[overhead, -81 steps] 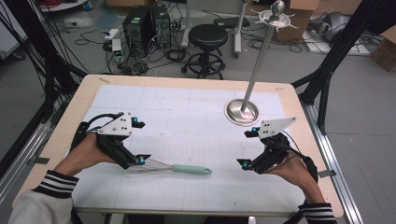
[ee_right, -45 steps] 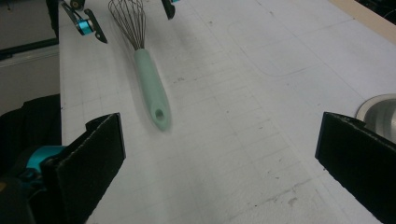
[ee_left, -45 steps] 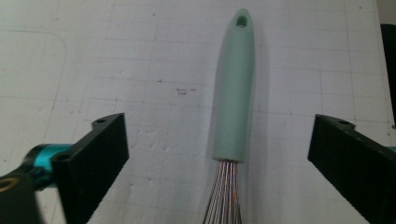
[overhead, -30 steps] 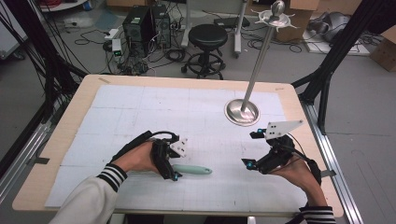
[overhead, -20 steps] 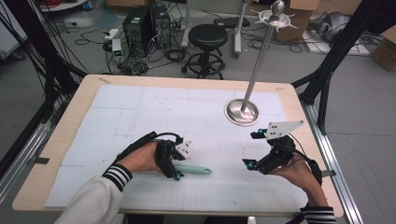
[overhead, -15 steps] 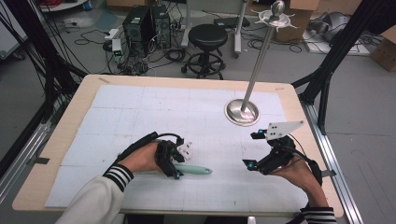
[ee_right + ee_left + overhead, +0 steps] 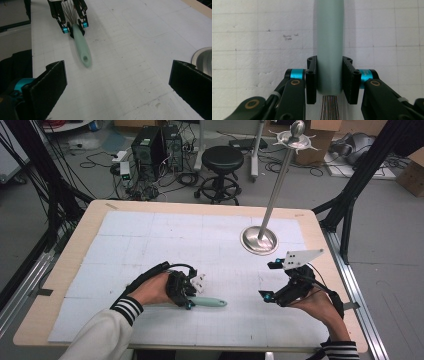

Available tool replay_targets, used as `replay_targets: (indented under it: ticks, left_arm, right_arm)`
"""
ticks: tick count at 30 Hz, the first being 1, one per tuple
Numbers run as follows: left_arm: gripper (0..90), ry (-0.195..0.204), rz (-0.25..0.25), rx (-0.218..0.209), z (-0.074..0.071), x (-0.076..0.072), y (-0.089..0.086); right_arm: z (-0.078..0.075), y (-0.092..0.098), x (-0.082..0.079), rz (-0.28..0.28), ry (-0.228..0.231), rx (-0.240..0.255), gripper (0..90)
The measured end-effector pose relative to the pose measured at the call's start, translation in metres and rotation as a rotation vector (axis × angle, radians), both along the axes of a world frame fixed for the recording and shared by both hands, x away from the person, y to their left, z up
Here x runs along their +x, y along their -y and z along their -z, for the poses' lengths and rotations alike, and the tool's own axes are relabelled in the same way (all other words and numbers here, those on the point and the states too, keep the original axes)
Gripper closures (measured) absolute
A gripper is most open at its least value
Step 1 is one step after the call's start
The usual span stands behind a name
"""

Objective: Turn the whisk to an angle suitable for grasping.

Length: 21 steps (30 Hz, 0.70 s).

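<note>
No words, labels, brand names or numbers can be read anywhere. The white sheet on the tabletop (image 7: 150, 245) has only thin grid lines and a few small dark smudges. In the left gripper view one smudge looks a bit like tiny scribbled writing, but it is too small and faint to read.

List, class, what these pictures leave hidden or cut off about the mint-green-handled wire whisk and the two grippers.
- Wire whisk, high view: the wires lie under the left gripper and hand.
- Left gripper view: the whisk's wires are cut off by the bottom edge; the handle's far end by the top edge.
- Right gripper, right gripper view: its right jaw runs off the frame's edge.
</note>
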<state>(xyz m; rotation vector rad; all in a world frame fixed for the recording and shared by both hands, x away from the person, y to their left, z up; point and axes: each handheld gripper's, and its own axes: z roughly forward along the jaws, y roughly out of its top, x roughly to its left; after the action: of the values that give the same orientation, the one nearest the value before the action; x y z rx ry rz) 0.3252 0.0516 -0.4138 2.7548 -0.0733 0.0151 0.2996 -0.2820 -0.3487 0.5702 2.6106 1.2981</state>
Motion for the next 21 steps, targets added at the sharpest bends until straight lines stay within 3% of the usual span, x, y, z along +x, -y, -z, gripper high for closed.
replay_targets:
  ticks: [6, 11, 21]
  left_arm:
    - [69.1, 0.008, -0.003, -0.021, -0.006, 0.002, -0.005]
    - [69.1, 0.006, -0.017, -0.091, -0.020, 0.001, -0.015]
    - [69.2, -0.002, -0.021, -0.167, -0.038, -0.002, -0.026]
  right_arm:
    - [0.000, -0.001, 0.000, -0.004, -0.008, -0.002, 0.5]
    - [0.000, -0.001, 0.001, -0.004, 0.000, -0.002, 0.6]
    - [-0.001, -0.002, -0.001, -0.005, -0.007, 0.003, 0.6]
